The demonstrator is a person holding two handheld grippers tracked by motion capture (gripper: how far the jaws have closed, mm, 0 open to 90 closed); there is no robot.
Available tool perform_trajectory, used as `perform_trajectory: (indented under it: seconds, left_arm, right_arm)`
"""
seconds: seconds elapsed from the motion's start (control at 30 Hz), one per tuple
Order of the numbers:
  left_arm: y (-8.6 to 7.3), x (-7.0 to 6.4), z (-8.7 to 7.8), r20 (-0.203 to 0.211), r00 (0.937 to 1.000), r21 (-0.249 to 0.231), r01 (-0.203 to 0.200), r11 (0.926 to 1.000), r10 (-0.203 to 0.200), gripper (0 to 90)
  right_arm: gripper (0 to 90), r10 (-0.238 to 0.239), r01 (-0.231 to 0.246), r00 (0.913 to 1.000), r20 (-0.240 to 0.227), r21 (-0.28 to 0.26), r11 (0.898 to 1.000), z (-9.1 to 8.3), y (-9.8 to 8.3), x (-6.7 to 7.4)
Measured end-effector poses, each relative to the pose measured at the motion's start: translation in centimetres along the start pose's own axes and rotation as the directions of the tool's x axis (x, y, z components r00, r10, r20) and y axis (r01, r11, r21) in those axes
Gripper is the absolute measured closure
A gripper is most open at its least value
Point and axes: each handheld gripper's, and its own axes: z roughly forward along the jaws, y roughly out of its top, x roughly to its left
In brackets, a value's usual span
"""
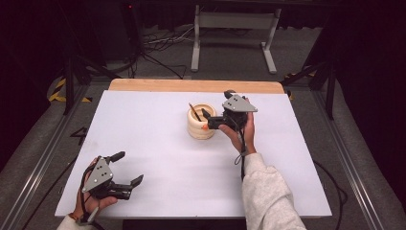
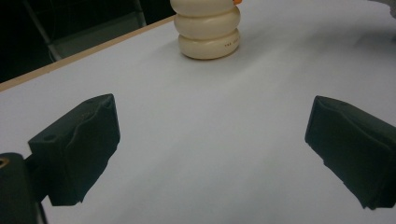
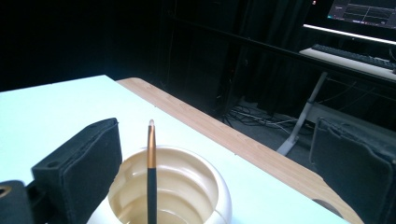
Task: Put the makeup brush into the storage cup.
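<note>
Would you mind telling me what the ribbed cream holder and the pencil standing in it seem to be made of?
Ribbed holder: likely glazed ceramic or glossy plastic, judging by its smooth cream sheen and soft highlights; the look leaves it open. Pencil: a black, probably painted shaft with a shiny gold band, seemingly metal, near its pale tip.

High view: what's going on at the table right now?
A person holds a claw in each hand over a white table. The right claw sits at the rim of a cream ribbed holder, jaws open, with a thin brush standing in the holder between the jaws but not pinched. It looks like the brush has been dropped in. The left claw rests near the table's front left corner, jaws open and holding nothing.
</note>
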Motion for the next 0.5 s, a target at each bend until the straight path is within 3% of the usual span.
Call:
perform_trajectory:
  seconds: [0.5]
  left_arm:
    - [0.0, 0.01, 0.02, 0.0, 1.0, 0.003, -0.007, 1.0, 0.007, 4.1]
  right_arm:
    - [4.1, 0.006, -0.006, 0.9998, 0.018, -0.012, 1.0, -0.93, -0.04, 0.12]
